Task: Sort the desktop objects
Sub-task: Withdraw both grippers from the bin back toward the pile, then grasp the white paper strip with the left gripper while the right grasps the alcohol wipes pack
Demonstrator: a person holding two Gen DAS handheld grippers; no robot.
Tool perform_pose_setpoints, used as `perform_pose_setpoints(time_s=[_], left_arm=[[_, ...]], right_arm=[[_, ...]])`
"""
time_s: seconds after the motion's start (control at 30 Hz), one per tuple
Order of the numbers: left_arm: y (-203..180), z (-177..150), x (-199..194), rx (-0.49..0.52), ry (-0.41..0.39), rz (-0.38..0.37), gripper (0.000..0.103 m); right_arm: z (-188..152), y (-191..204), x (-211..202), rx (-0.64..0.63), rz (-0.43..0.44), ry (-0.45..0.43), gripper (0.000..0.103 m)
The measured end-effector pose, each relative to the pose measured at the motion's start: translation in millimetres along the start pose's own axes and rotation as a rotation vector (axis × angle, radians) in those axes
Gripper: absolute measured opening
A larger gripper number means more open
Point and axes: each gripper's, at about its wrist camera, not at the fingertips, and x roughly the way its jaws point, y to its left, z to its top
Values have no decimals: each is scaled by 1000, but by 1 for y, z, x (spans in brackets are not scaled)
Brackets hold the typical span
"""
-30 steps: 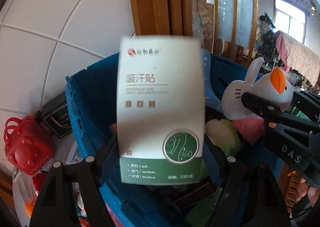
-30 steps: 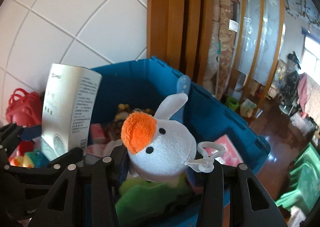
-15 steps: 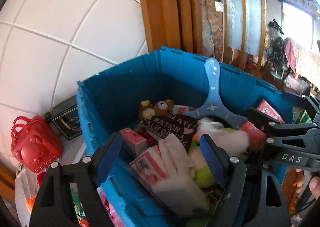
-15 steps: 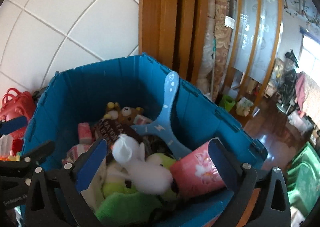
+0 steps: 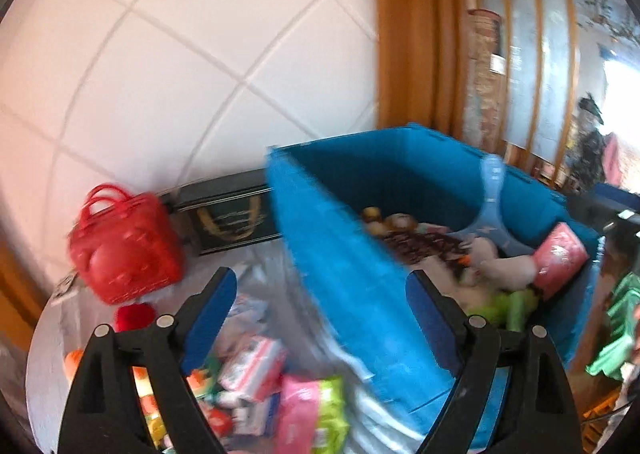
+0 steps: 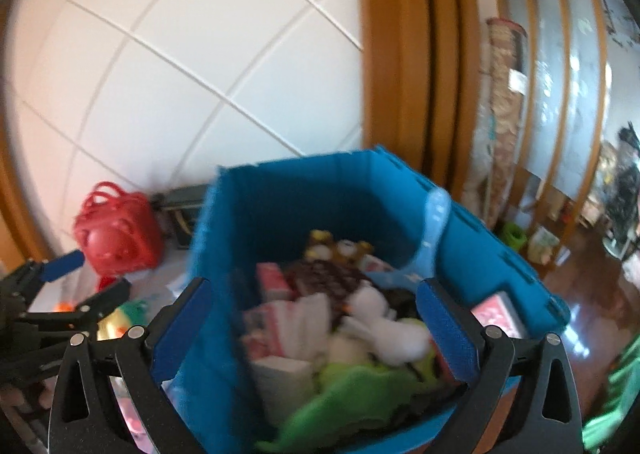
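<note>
The blue bin (image 5: 340,254) (image 6: 280,205) holds a heap of toys and packets. The white plush duck (image 6: 384,326) (image 5: 504,262) lies in that heap, and a white box (image 6: 280,374) rests at its near side. My right gripper (image 6: 314,302) hangs over the bin's near edge, open wide with nothing between its fingers. My left gripper (image 5: 320,294) is over the bin's left corner, and its jaws are opening and empty. Loose packets (image 5: 256,366) lie on the table below it. In the right wrist view, the left gripper (image 6: 86,280) shows at the far left.
A red toy bag (image 5: 120,242) (image 6: 116,238) and a black box (image 5: 228,213) stand by the tiled wall, left of the bin. A pink and green packet (image 5: 312,410) lies near the table's front. A light blue paddle (image 5: 492,189) sticks up from the bin. A wooden frame rises behind.
The left gripper let go of the white box and the right let go of the duck; both now lie in the bin. The left gripper swung left over the table, and the right drew back.
</note>
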Motion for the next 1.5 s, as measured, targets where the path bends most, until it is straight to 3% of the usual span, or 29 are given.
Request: perform_pose_setpoints(time_s=[0.27, 0.47, 0.73, 0.97, 1.17, 1.4, 1.5], left_arm=[[122, -44, -10, -88, 67, 100, 87], [198, -65, -4, -95, 126, 209, 87], [261, -73, 41, -148, 224, 148, 87], [291, -73, 129, -82, 320, 119, 87], [306, -72, 231, -35, 376, 41, 87], [288, -79, 363, 86, 472, -64, 87], [270, -91, 412, 134, 546, -126, 83]], right_arm=[[9, 91, -14, -55, 97, -41, 103], [8, 159, 4, -93, 167, -17, 103], [-5, 228, 77, -127, 218, 99, 103], [-24, 264, 174, -140, 224, 209, 103], [-55, 285, 295, -156, 162, 350, 103], [-101, 291, 432, -197, 126, 545, 103], [-120, 296, 465, -235, 137, 615, 103]])
